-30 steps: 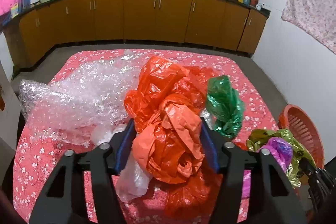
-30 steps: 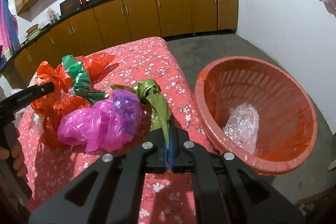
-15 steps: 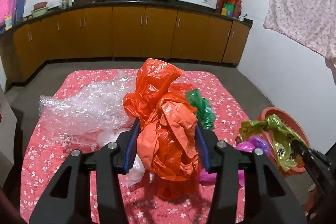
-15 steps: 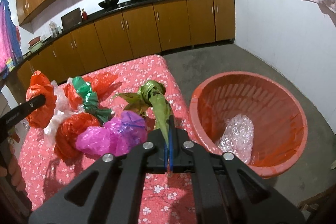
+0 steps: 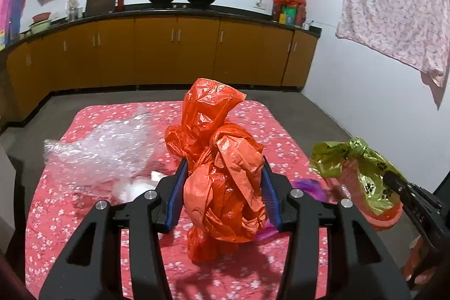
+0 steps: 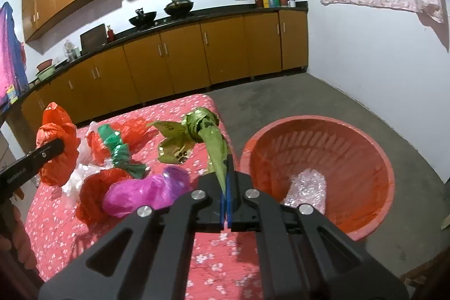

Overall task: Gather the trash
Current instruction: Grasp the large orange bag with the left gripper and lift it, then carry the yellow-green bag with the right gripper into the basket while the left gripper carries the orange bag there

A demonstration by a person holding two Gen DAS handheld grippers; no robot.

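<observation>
My left gripper is shut on a crumpled orange plastic bag and holds it above the table; it also shows in the right wrist view. My right gripper is shut on an olive-green plastic bag, lifted beside the red basket; that bag shows in the left wrist view. The basket stands on the floor right of the table and holds a piece of bubble wrap.
On the red floral tablecloth lie a magenta bag, a green bag, further orange bags and a large sheet of bubble wrap. Kitchen cabinets line the far wall.
Both grippers have risen. The orange bag came up off the table in the left gripper. The olive-green bag lifted off the magenta bag in the right gripper, beside the basket.
</observation>
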